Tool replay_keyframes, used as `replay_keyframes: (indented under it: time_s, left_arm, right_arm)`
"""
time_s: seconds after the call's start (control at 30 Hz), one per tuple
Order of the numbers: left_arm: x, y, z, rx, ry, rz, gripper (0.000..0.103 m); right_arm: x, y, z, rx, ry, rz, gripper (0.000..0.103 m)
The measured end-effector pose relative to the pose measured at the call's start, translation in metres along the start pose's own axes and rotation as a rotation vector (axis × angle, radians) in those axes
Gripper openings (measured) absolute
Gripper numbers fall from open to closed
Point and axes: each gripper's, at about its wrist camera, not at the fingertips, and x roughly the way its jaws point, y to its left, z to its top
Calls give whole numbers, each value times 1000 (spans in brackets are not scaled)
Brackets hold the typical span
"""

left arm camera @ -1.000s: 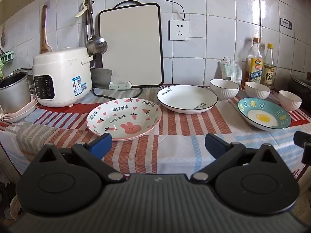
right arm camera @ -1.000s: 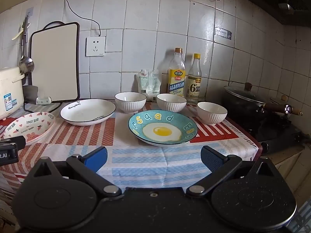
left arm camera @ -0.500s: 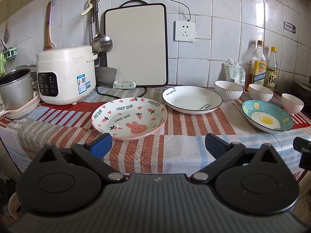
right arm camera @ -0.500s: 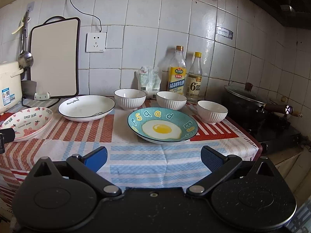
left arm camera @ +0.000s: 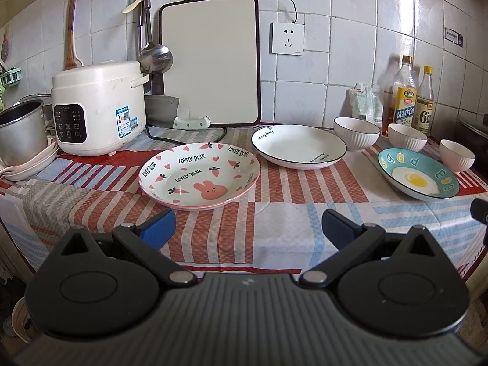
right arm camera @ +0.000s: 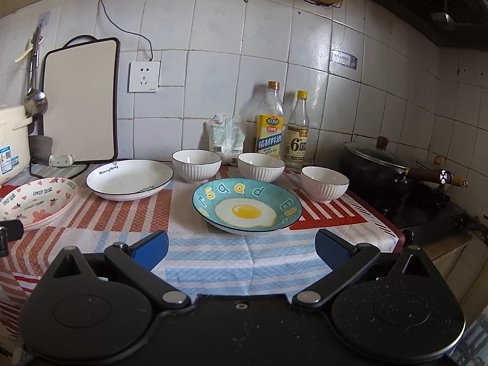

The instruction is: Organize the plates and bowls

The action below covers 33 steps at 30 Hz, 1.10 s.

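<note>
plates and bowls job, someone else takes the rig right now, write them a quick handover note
Left gripper: open, empty, held short of the pink plate.
Right gripper: open, empty, held short of the egg plate.
White plate lies between those two. Three white bowls sit apart behind the egg plate, near the bottles.
Done: nothing stacked.
Left: stack the three plates, nest the three bowls.

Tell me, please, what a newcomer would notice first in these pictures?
Probably the pink rabbit plate at front left and the blue fried-egg plate at front right, both on the striped cloth. Between them, further back, lies a white plate, with three white bowls behind.
</note>
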Motion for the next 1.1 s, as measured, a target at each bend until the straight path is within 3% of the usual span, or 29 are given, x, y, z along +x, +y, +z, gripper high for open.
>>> replay_keyframes:
  time_s: [0.63, 1.1]
  left_arm:
    - [-1, 6, -2, -24, -4, -37, 103]
    - [-1, 4, -5, -21, 8, -60, 103]
  right_arm:
    - [-8, 5, -1, -14, -44, 27, 103]
    - [-5, 5, -3, -11, -27, 19, 103]
